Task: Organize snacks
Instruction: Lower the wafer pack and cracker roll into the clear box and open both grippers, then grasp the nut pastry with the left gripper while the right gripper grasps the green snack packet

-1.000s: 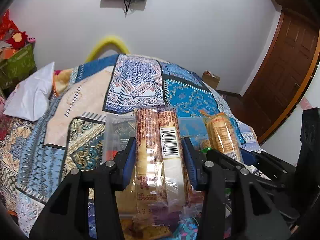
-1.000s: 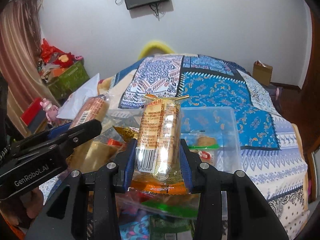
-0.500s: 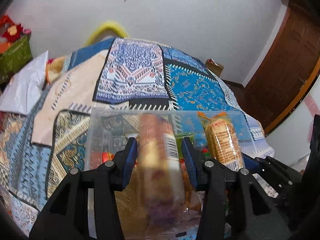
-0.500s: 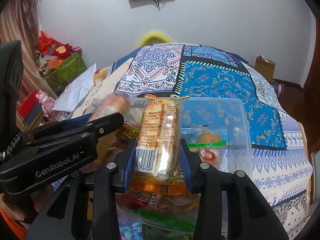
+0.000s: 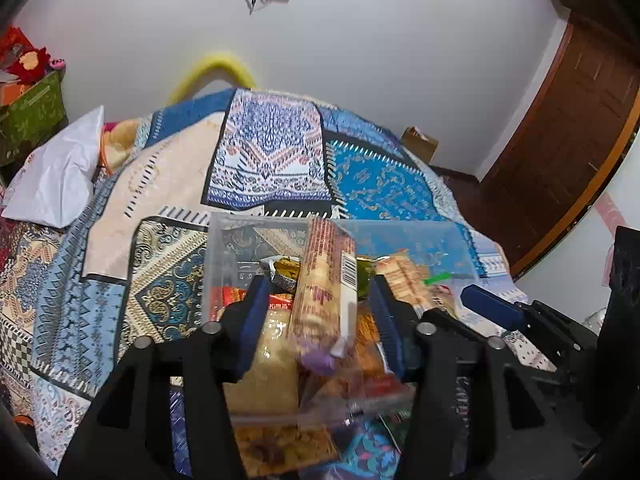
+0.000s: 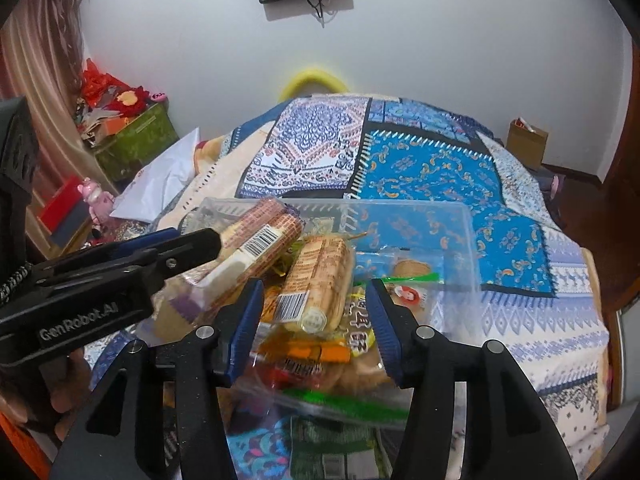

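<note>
Both cracker rolls are landing in the clear plastic bin [image 6: 420, 216] on the patchwork bedspread [image 6: 440, 168], which already holds a heap of packets. The left tool [image 5: 318, 316] is spreading, its pads off the barcode-labelled cracker roll [image 5: 324, 280] lying between them; the right tool [image 6: 316, 316] is spreading too, the orange-printed cracker roll [image 6: 320, 276] loose between its pads. More packets lie near, outside the bin, so I judge sorting unfinished. "GenRobot.AI" reads on the left tool; the packet print is too small to read.
</note>
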Demonstrator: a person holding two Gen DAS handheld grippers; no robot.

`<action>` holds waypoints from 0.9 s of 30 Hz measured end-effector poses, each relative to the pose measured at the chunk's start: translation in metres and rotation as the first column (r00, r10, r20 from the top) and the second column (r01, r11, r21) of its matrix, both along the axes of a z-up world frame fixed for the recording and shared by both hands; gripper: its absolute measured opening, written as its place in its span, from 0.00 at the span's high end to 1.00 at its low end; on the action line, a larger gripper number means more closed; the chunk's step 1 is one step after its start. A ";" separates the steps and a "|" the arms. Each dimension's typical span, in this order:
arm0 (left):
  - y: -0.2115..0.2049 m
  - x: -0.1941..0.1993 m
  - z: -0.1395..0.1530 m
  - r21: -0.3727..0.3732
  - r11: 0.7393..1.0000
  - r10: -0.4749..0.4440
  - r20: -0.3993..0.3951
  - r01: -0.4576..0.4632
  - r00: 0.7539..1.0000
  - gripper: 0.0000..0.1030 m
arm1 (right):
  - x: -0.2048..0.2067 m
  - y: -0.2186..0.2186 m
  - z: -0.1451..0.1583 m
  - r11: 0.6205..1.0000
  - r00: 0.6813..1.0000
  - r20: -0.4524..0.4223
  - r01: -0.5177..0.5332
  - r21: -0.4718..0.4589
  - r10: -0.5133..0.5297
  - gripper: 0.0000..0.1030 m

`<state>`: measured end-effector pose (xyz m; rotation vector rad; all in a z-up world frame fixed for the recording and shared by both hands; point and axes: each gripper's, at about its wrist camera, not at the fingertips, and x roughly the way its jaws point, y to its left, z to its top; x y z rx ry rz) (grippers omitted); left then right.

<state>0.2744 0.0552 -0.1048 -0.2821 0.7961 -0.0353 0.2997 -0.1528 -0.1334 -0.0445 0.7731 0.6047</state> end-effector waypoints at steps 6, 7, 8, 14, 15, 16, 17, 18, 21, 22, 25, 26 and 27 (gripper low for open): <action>-0.007 -0.035 0.018 0.067 0.998 -0.019 0.042 0.017 0.999 0.39 | -0.026 -0.021 0.015 1.000 0.998 0.060 0.026 0.007 -0.027 0.33; -0.008 -0.040 0.019 0.077 0.997 -0.023 0.043 0.020 0.999 0.38 | -0.030 -0.024 0.015 1.000 0.998 0.061 0.028 0.004 -0.028 0.32; -0.010 -0.046 0.020 0.093 0.995 -0.029 0.045 0.025 0.999 0.37 | -0.033 -0.026 0.015 1.000 0.998 0.060 0.029 0.003 -0.029 0.32; -0.013 -0.076 0.008 0.117 0.992 -0.049 0.006 0.048 0.999 0.33 | -0.049 -0.041 0.000 0.999 0.999 0.026 0.044 -0.009 -0.044 0.29; -0.013 -0.080 0.004 0.118 0.992 -0.047 -0.003 0.047 0.999 0.32 | -0.051 -0.044 -0.004 0.999 0.999 0.012 0.045 -0.007 -0.045 0.29; -0.012 -0.083 0.000 0.120 0.992 -0.045 -0.012 0.047 0.999 0.32 | -0.053 -0.046 -0.009 0.999 0.999 -0.003 0.044 -0.010 -0.044 0.27; -0.012 -0.086 -0.004 0.121 0.991 -0.045 -0.023 0.048 0.999 0.32 | -0.055 -0.047 -0.013 0.999 0.999 -0.014 0.046 -0.015 -0.046 0.27; -0.011 -0.088 -0.010 0.122 0.991 -0.046 -0.039 0.051 0.998 0.32 | -0.056 -0.048 -0.018 0.999 0.999 -0.025 0.046 -0.022 -0.047 0.27; -0.008 -0.094 -0.027 0.131 0.990 -0.036 -0.078 0.046 0.996 0.32 | -0.057 -0.048 -0.035 0.998 0.997 -0.067 0.038 -0.046 -0.041 0.27; -0.007 -0.095 -0.032 0.135 0.990 -0.035 -0.089 0.047 0.995 0.32 | -0.056 -0.048 -0.042 0.998 0.996 -0.084 0.037 -0.051 -0.041 0.27; -0.007 -0.094 -0.051 0.143 0.988 -0.046 -0.134 0.065 0.990 0.32 | -0.052 -0.047 -0.058 0.998 0.990 -0.135 0.030 -0.049 -0.036 0.27; -0.007 -0.093 -0.058 0.143 0.988 -0.044 -0.147 0.066 0.988 0.32 | -0.052 -0.047 -0.062 0.998 0.988 -0.148 0.025 -0.052 -0.033 0.27; -0.006 -0.092 -0.063 0.139 0.988 -0.043 -0.157 0.065 0.987 0.32 | -0.050 -0.045 -0.066 0.998 0.987 -0.161 0.019 -0.057 -0.028 0.27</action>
